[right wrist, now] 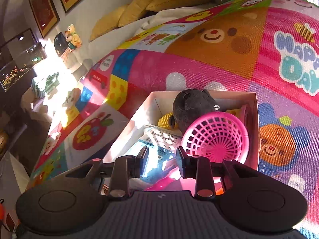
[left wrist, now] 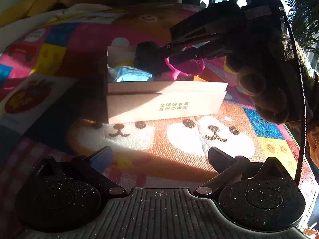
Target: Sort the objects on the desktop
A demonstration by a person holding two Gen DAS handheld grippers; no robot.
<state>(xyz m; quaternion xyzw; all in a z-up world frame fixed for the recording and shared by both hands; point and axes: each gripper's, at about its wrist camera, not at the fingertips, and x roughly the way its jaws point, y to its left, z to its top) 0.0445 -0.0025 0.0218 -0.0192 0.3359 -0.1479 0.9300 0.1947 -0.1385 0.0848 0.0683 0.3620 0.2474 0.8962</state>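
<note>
A white cardboard box (left wrist: 167, 103) stands on the colourful mat; it also shows in the right wrist view (right wrist: 137, 119). In it lie a dark plush bear (right wrist: 191, 105), a pink mesh basket (right wrist: 217, 139), a yellow corn toy (right wrist: 164, 120), and packets (right wrist: 161, 137). My right gripper (right wrist: 162, 159) hovers over the box's near end, jaws apart and empty; it shows from outside in the left wrist view (left wrist: 169, 47), reaching over the box. My left gripper (left wrist: 159, 157) is open and empty, low over the mat in front of the box.
The cartoon play mat (right wrist: 219, 43) covers the surface. Yellow cushions (right wrist: 151, 2) lie at the back. Plush toys (right wrist: 71, 35) stand on a sunlit shelf at left. A brown plush sleeve or toy (left wrist: 269, 83) hangs at right.
</note>
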